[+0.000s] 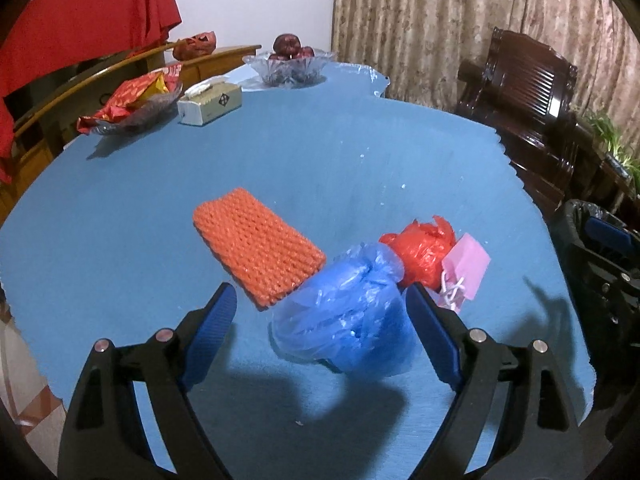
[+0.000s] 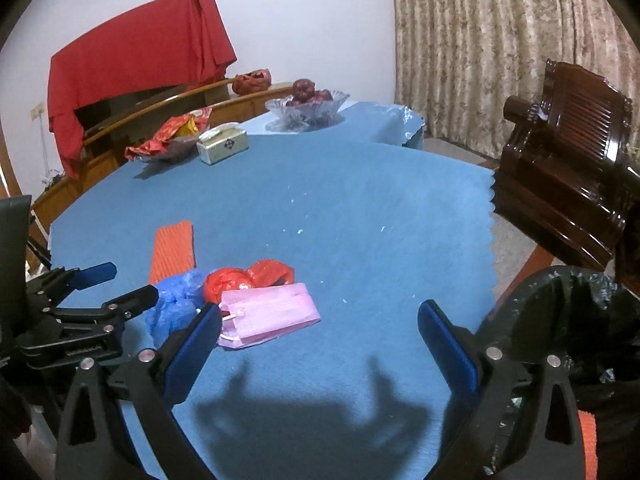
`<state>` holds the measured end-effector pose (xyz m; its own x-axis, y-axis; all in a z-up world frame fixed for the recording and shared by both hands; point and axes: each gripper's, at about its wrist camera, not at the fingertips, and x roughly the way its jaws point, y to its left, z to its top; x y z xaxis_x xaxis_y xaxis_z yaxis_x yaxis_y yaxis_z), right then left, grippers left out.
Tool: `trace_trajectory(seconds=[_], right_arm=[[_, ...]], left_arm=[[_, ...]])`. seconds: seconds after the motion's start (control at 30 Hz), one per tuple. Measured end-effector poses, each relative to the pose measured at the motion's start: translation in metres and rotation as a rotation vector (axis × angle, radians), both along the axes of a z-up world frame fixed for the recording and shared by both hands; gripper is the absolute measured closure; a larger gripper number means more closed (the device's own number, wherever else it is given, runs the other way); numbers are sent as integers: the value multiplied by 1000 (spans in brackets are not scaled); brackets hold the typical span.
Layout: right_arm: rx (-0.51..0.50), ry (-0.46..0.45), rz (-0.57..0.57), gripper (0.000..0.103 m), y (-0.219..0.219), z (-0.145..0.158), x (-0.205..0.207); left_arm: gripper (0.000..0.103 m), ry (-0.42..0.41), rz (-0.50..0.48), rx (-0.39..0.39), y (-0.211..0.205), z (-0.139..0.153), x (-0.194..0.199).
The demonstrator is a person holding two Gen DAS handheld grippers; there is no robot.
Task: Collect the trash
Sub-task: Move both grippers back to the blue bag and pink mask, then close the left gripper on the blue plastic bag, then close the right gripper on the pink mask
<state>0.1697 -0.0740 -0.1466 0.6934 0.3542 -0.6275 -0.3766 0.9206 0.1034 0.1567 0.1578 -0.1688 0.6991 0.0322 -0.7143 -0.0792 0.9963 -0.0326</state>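
Note:
Four pieces of trash lie together on the blue tablecloth (image 1: 320, 152): an orange foam net (image 1: 260, 252), a crumpled blue plastic bag (image 1: 348, 320), a red plastic bag (image 1: 424, 252) and a pink face mask (image 1: 468, 268). My left gripper (image 1: 324, 312) is open, with the blue bag between its fingers and its left pad well clear of it. In the right wrist view the pink mask (image 2: 268, 316) lies just ahead of my open right gripper (image 2: 320, 316), close to its left finger. The red bag (image 2: 248, 276), blue bag (image 2: 176, 304), orange net (image 2: 172, 248) and left gripper (image 2: 120, 284) lie further left.
A bin with a black liner (image 2: 560, 320) stands beside the table's right edge. At the far side are a tissue box (image 1: 210, 102), a dish of snack packets (image 1: 132, 108) and a glass fruit bowl (image 1: 288, 66). A dark wooden chair (image 1: 532, 112) stands to the right.

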Motion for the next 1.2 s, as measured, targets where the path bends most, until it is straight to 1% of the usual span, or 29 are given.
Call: trace_trajectory(seconds=[0.17,0.27,0.33,0.37,0.4,0.47,0.5,0.53,0.63,0.67,0.77,0.97,1.03,1.2], right_arm=[[-9,17,-2,7,1,-6,5],[-11,19,-5,7,0,-6,6],[-16,21,-5,7,1,-7,7],[-18,23,-5,7,1,-8,8],[-19,25,-5,7,1,-8,8],[-19,27,-5,7,3,-9,9],[-18,28,-3,7,4,-10,9],[-18,28,-3,7,5,-10,9],[-20,32,0,7,8,-12,11],[-20,34,1,7,10,-12,11],[-18,38,8,7,15,-14,14],[-26,54,18,7,27,-22,21],[-29,69,8,7,30,-27,26],[-44,100,-15,10,32,-41,41]], left_arm=[[19,19,-7,-10,-1,-9,6],[24,30,-25,-25,-3,-12,12],[30,40,-45,-32,-7,-15,17],[38,46,-58,-41,-9,-16,18],[48,53,-71,-52,-10,-17,20],[55,60,-87,-66,-13,-18,22],[60,56,-93,-69,-13,-18,21],[64,54,-98,-73,-13,-17,21],[91,44,-110,-92,-11,-14,18],[97,41,-115,-88,-12,-14,17],[99,22,-122,-68,-15,-9,13],[100,-17,-96,-78,-7,7,8],[100,-34,-91,-67,-4,13,6],[100,-35,-83,-48,0,14,7]])
